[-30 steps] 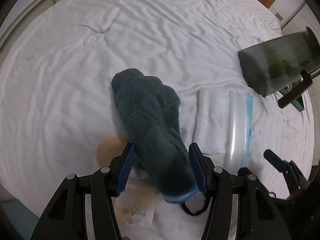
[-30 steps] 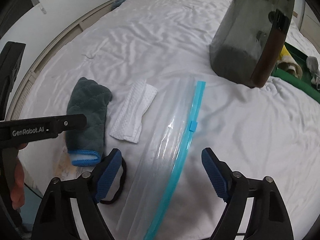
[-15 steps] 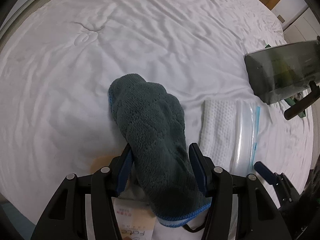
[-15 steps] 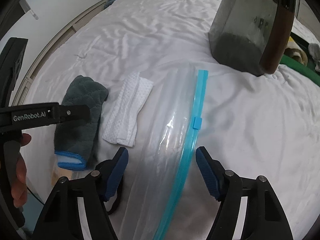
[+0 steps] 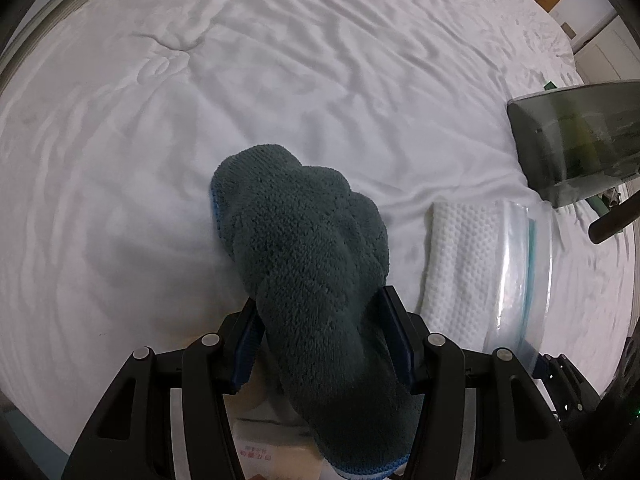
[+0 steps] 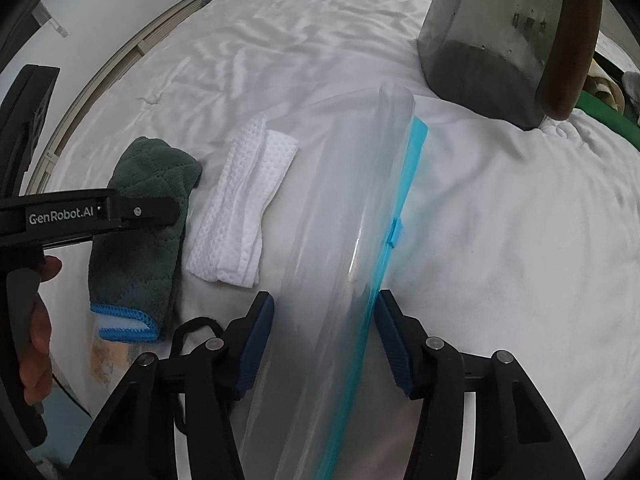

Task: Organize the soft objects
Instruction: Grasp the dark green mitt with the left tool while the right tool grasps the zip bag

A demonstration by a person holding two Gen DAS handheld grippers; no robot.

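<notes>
Dark teal cloth [image 5: 316, 280] laid on white bed [image 5: 280, 80], straddled by left claw [image 5: 324, 332]; pads at cloth's flanks, firm grip not confirmed. Folded white cloth [image 6: 244, 216] laid just beside, untouched. Clear zip bag [image 6: 352, 240] with teal seal framed between right claw [image 6: 324, 340] pads, still parted, bag seemingly not clamped. Bag appears empty. Task judged barely begun: nothing bagged yet. Dark translucent bin [image 6: 504, 28] seen beyond; contents unclear.

My count on the bed [image 6: 500, 240]: one dark grey-green cloth [image 6: 140, 224], one folded white cloth [image 6: 244, 216], one clear zip bag [image 6: 348, 232], one dark translucent bin [image 6: 500, 20], one black loop [image 6: 192, 326], two grippers.
</notes>
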